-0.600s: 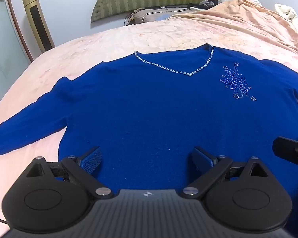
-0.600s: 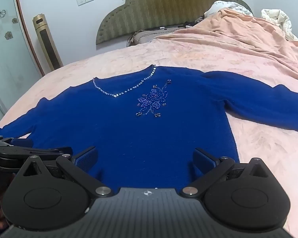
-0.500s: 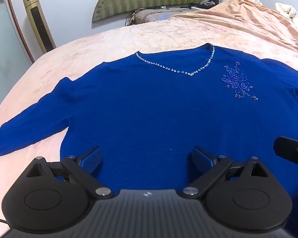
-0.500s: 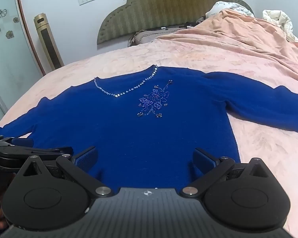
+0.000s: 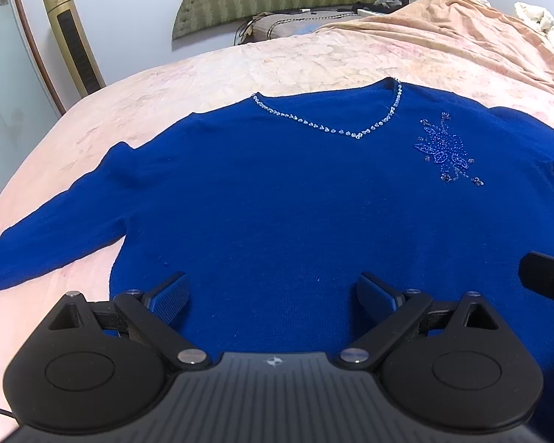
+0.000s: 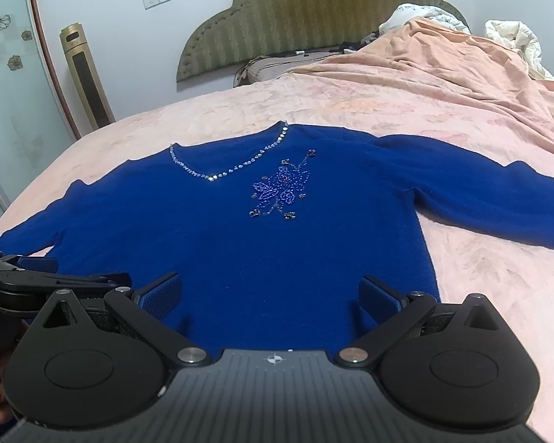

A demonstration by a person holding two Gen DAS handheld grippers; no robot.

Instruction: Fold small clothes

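Note:
A royal blue sweater point(image 5: 277, 199) lies flat and face up on the bed, with a rhinestone V-neck and a beaded flower on the chest; it also shows in the right wrist view point(image 6: 262, 236). Both sleeves are spread out to the sides. My left gripper point(image 5: 271, 293) is open and empty, hovering over the sweater's lower hem on the left half. My right gripper point(image 6: 271, 291) is open and empty over the hem on the right half. The left gripper's body shows at the left edge of the right wrist view point(image 6: 37, 280).
The sweater lies on a pink bedspread point(image 6: 351, 110). A rumpled peach blanket point(image 6: 461, 66) and white bedding point(image 6: 513, 40) lie at the far right. A green headboard point(image 6: 314, 11) and a gold tower fan point(image 6: 86, 77) stand behind the bed.
Both views have shifted slightly; the sweater sits a touch lower in each frame. Both grippers stay open.

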